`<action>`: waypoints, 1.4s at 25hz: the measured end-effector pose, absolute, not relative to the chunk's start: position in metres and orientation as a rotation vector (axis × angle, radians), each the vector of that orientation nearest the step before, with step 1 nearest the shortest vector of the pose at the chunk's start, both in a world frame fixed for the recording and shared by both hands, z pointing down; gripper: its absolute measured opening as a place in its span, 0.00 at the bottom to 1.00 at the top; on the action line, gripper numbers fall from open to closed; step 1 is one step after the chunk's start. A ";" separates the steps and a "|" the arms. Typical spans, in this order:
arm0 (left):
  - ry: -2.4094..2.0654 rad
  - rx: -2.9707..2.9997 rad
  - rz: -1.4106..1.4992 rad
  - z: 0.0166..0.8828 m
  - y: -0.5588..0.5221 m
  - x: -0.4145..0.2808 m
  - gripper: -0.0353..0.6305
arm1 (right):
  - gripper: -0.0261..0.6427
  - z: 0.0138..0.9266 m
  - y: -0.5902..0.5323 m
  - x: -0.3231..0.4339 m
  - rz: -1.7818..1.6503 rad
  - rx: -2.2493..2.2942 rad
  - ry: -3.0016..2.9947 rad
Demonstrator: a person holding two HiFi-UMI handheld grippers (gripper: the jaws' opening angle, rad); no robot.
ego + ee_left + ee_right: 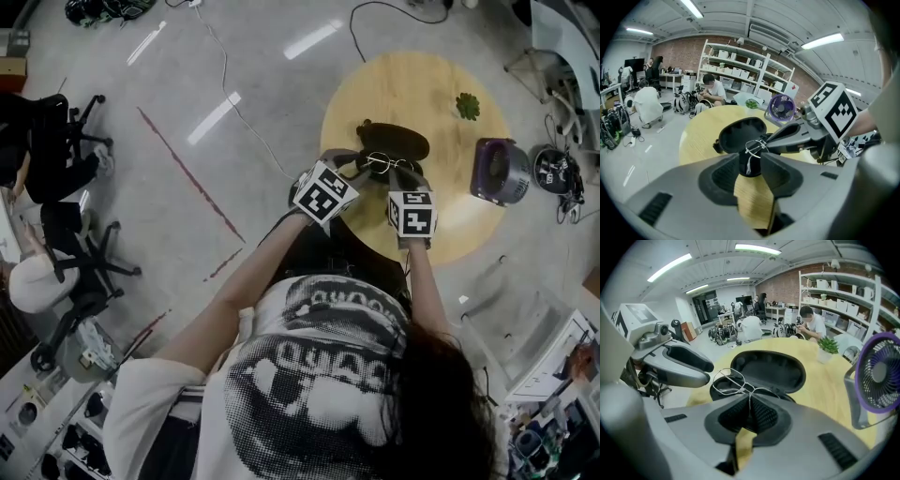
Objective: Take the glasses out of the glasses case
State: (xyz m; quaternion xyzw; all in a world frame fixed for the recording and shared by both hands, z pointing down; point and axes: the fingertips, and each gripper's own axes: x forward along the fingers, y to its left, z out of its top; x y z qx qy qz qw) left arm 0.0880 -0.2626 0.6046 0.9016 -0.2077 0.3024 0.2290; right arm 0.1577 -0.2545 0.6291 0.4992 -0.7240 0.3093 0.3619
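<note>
A black glasses case [398, 141] lies open on the round wooden table [412, 84], its lid [768, 371] tipped back. Thin wire-framed glasses [380, 163] hang just above the case's base. My right gripper [405, 173] is shut on the glasses, and in the right gripper view the frame [729, 380] is pinched at the bridge between the pads of the right gripper [749, 397]. My left gripper [356, 172] stands open at the near end of the case [740, 133]. Whether the left gripper [750, 157] touches the case I cannot tell. The glasses [754, 146] show just beyond it.
A purple desk fan [502, 171] stands on the table's right edge and a small green plant [468, 105] at the back. Office chairs [66, 141] stand on the floor to the left. Cables run across the floor behind the table.
</note>
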 end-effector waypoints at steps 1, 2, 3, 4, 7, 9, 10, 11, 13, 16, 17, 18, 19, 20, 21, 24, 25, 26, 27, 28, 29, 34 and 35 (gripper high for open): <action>-0.572 2.484 0.830 0.602 -0.262 0.086 0.25 | 0.06 0.625 -0.254 0.156 0.797 1.293 -1.873; -0.572 2.490 0.825 0.599 -0.262 0.084 0.25 | 0.06 0.621 -0.253 0.154 0.796 1.301 -1.881; -0.573 2.497 0.819 0.597 -0.261 0.082 0.25 | 0.06 0.617 -0.253 0.153 0.795 1.310 -1.888; -0.573 2.505 0.812 0.595 -0.260 0.080 0.25 | 0.06 0.614 -0.252 0.151 0.796 1.321 -1.896; -0.574 2.516 0.795 0.591 -0.256 0.074 0.25 | 0.06 0.608 -0.251 0.149 0.842 1.376 -1.929; -0.572 2.522 0.798 0.590 -0.253 0.070 0.25 | 0.06 0.606 -0.250 0.150 0.884 1.416 -1.946; -0.571 2.526 0.800 0.588 -0.251 0.068 0.25 | 0.06 0.604 -0.250 0.150 0.891 1.429 -1.953; -0.570 2.530 0.800 0.587 -0.249 0.066 0.25 | 0.06 0.601 -0.249 0.150 0.889 1.438 -1.959; -0.565 2.532 0.804 0.584 -0.244 0.060 0.25 | 0.06 0.595 -0.247 0.148 0.872 1.448 -1.967; -0.567 2.547 0.781 0.579 -0.241 0.053 0.25 | 0.06 0.585 -0.246 0.143 0.826 1.459 -1.970; -0.571 2.556 0.769 0.577 -0.241 0.051 0.25 | 0.06 0.580 -0.246 0.141 0.810 1.465 -1.972; -0.572 2.565 0.762 0.573 -0.241 0.049 0.25 | 0.06 0.575 -0.246 0.139 0.797 1.472 -1.976; -0.570 2.571 0.761 0.569 -0.240 0.047 0.25 | 0.06 0.570 -0.245 0.136 0.788 1.482 -1.982; -0.567 2.578 0.760 0.564 -0.238 0.043 0.25 | 0.06 0.565 -0.244 0.133 0.781 1.493 -1.988; -0.565 2.587 0.757 0.560 -0.236 0.040 0.25 | 0.06 0.559 -0.242 0.129 0.774 1.504 -1.994; -0.554 2.615 0.747 0.548 -0.228 0.026 0.25 | 0.06 0.546 -0.233 0.117 0.753 1.536 -2.007; -0.549 2.623 0.743 0.545 -0.224 0.022 0.25 | 0.06 0.542 -0.229 0.113 0.746 1.549 -2.010; -0.545 2.632 0.735 0.542 -0.220 0.017 0.25 | 0.06 0.538 -0.225 0.109 0.739 1.562 -2.012; -0.541 2.641 0.724 0.538 -0.216 0.013 0.25 | 0.06 0.533 -0.220 0.105 0.734 1.578 -2.013; -0.536 2.648 0.713 0.535 -0.212 0.009 0.25 | 0.06 0.529 -0.215 0.101 0.729 1.594 -2.013; -0.532 2.655 0.703 0.532 -0.208 0.004 0.25 | 0.06 0.524 -0.210 0.098 0.723 1.610 -2.013; -0.508 2.667 0.683 0.528 -0.185 -0.014 0.25 | 0.05 0.506 -0.182 0.083 0.693 1.655 -2.009; -0.501 2.666 0.679 0.528 -0.180 -0.016 0.25 | 0.05 0.502 -0.176 0.081 0.689 1.656 -2.008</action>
